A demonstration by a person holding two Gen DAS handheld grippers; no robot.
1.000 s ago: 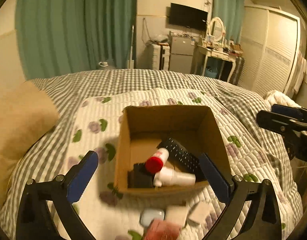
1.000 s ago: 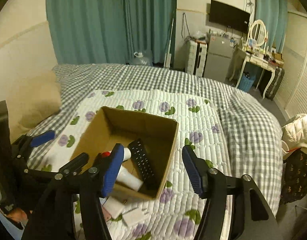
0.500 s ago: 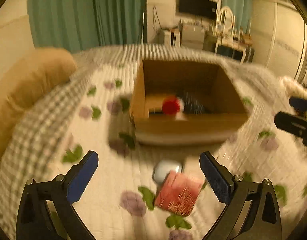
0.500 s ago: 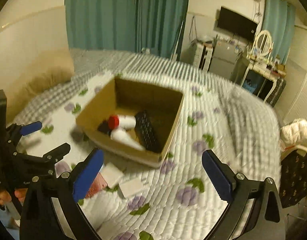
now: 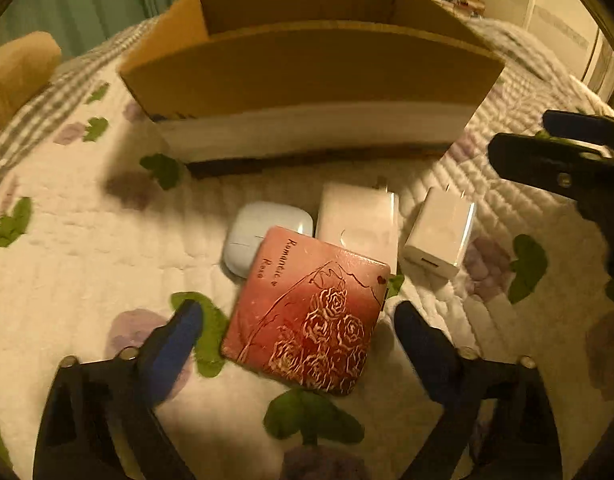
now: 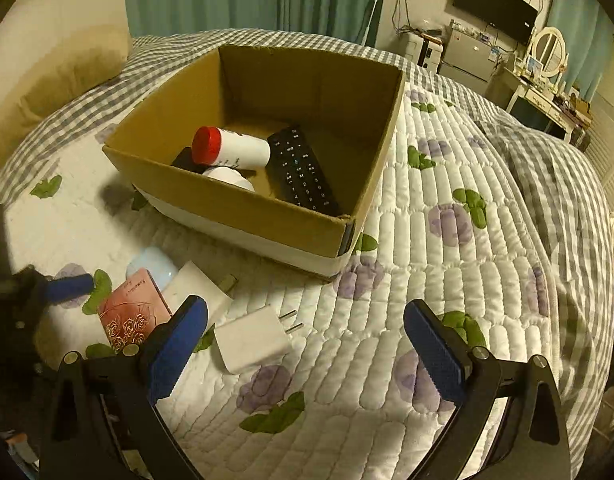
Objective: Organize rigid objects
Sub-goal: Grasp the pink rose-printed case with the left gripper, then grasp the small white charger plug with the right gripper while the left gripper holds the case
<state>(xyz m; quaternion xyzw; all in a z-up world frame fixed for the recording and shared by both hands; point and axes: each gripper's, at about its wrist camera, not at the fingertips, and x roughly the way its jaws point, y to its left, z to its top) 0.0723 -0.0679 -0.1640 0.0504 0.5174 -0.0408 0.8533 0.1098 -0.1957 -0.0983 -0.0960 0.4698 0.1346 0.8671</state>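
Note:
A red rose-printed case (image 5: pixel 307 312) lies on the quilt between the open fingers of my left gripper (image 5: pixel 297 336), which is low over it and does not touch it. Behind it lie a pale blue earbud case (image 5: pixel 255 232), a white charger (image 5: pixel 359 220) and a second white plug charger (image 5: pixel 441 236). The cardboard box (image 5: pixel 307 76) stands just beyond. In the right wrist view the box (image 6: pixel 243 208) holds a red-capped white bottle (image 6: pixel 231 148), a black remote (image 6: pixel 303 172) and another white item. My right gripper (image 6: pixel 307 344) is open, above the plug charger (image 6: pixel 251 338).
A tan pillow (image 6: pixel 67 72) lies at the left by the wall. The quilt with purple flowers (image 6: pixel 447 240) stretches to the right of the box. Green curtains, a TV (image 6: pixel 495 4) and a dresser stand at the far end of the room.
My left gripper has dropped low and close to the red case, which now sits between its fingers. My right gripper has moved down and nearer to the plug charger.

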